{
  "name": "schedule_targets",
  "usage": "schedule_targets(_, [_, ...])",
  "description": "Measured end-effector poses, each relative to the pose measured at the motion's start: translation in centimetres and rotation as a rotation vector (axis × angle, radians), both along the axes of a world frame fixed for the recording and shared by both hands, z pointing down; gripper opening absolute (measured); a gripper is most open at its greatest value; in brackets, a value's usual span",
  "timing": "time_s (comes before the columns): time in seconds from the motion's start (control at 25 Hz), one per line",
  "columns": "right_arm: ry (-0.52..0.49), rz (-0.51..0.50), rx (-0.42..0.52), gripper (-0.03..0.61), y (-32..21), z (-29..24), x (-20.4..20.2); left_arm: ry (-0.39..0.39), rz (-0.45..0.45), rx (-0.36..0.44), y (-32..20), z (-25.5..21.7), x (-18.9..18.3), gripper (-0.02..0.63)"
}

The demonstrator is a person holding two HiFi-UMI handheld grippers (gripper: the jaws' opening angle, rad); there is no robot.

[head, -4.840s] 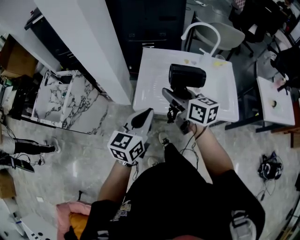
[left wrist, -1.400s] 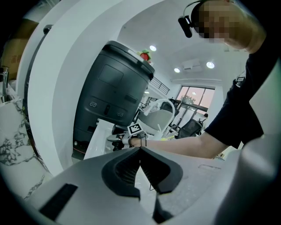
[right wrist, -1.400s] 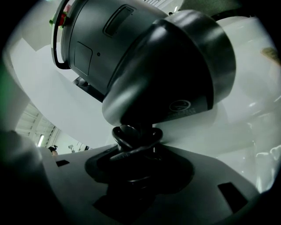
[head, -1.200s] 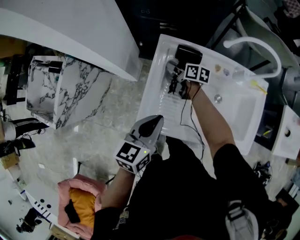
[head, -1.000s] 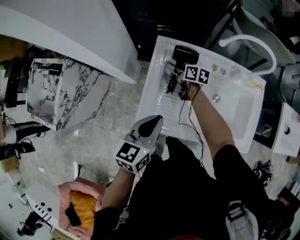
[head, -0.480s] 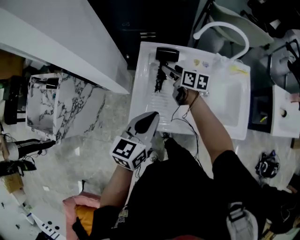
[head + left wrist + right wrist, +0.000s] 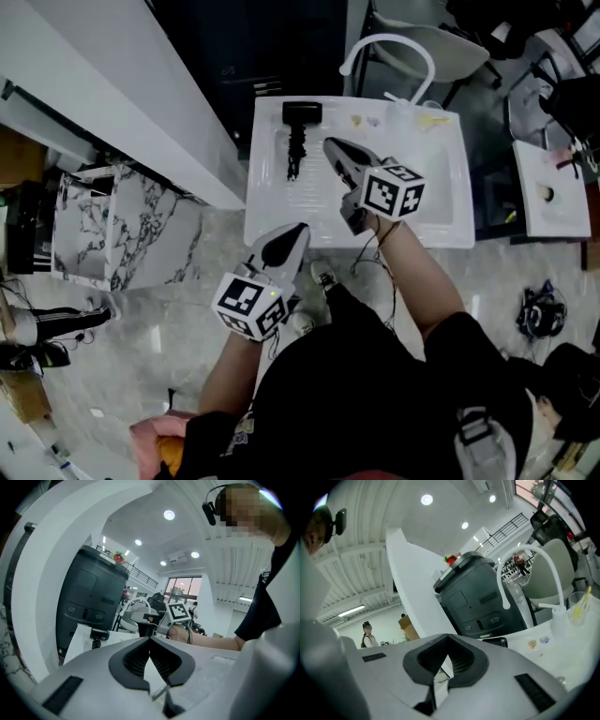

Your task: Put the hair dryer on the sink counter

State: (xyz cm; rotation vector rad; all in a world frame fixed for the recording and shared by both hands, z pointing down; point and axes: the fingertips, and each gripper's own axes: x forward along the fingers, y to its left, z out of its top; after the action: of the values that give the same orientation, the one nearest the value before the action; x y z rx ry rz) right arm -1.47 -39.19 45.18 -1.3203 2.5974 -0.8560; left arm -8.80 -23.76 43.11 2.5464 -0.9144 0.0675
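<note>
The black hair dryer [image 7: 298, 131] lies on the white sink counter [image 7: 272, 208] at its far left, handle toward me, and nothing holds it. My right gripper [image 7: 330, 145] hovers just right of it, jaws closing fully together with nothing between them. Its own view shows the shut tips [image 7: 449, 638] and the dryer [image 7: 494, 641] beyond them. Below the counter's near edge, my left gripper [image 7: 300, 231] is shut and empty. In its view the tips [image 7: 150, 639] meet, with the dryer [image 7: 97, 634] far off on the counter.
A white curved faucet [image 7: 389, 47] arches over the basin [image 7: 441, 178] on the counter's right. A dark cabinet [image 7: 253, 47] stands behind. A white slab [image 7: 122, 94] and a marble box [image 7: 122, 225] are at the left, above a stone floor.
The right gripper has let go of the hair dryer, drawn back toward me and to the right, and shut. The dryer stays on the counter. The left gripper has hardly moved.
</note>
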Motion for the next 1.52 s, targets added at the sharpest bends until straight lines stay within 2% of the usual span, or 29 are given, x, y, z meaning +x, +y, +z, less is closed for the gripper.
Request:
schedule_targets(0.32, [0.067, 0.014, 0.169, -0.003, 12.9, -6.9, 0.1, 0.04, 0.041, 0.045, 8.2, -2.4, -0.8, 0.003])
schedule_targets(0.64, [0.124, 0.045, 0.188, -0.003, 23.6, -7.8, 0.2, 0.042, 0.044, 0.056, 14.3, -3.2, -1.8, 0.003])
schedule_targets(0.96, [0.184, 0.06, 0.193, -0.002, 28.4, -8.4, 1.7, 0.025, 0.044, 0.07, 17.2, -4.2, -0.7, 0.003])
schedule_targets(1.16, [0.215, 0.03, 0.197, -0.003, 30.7, -7.9, 3.4, 0.005, 0.009, 0.069, 18.6, -4.1, 1.2, 0.003])
schedule_targets(1.52, [0.166, -0.035, 0.161, -0.003, 36.0, -7.1, 8.2, -0.037, -0.082, 0.033, 23.3, -4.0, 6.3, 0.003])
